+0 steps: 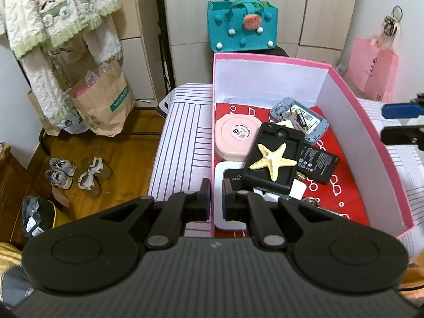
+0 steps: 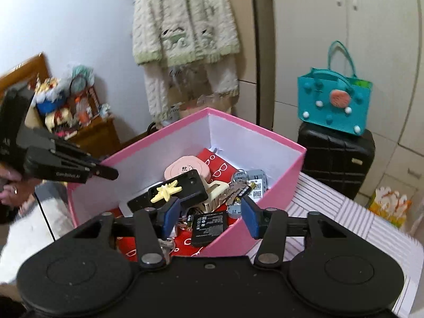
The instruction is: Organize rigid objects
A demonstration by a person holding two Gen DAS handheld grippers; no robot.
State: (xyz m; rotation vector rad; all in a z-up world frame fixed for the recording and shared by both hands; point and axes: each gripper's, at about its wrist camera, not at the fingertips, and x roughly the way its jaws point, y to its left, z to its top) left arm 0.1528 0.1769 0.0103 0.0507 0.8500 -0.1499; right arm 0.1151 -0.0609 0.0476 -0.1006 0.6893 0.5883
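A pink box (image 1: 265, 58) with white inner walls stands on a striped bed. It holds a pink round case (image 1: 237, 136), a black phone case (image 1: 275, 137) with a yellow starfish (image 1: 273, 160) on top, a flat black battery (image 1: 318, 163) and a grey tin (image 1: 299, 119). My left gripper (image 1: 216, 197) is shut on the box's left wall, one finger inside and one outside. My right gripper (image 2: 210, 218) stands open over the box's near corner (image 2: 278, 185), above the battery (image 2: 209, 228), with nothing pressed between its blue pads. Keys (image 2: 235, 189) lie beside the starfish (image 2: 165, 190).
A teal felt bag (image 2: 334, 100) sits on a black suitcase (image 2: 336, 159) behind the box. The striped bedsheet (image 1: 180, 137) runs on both sides. Paper bags (image 1: 106, 106) and shoes (image 1: 74, 175) are on the wooden floor at the left. A pink paper bag (image 1: 371, 71) hangs at the right.
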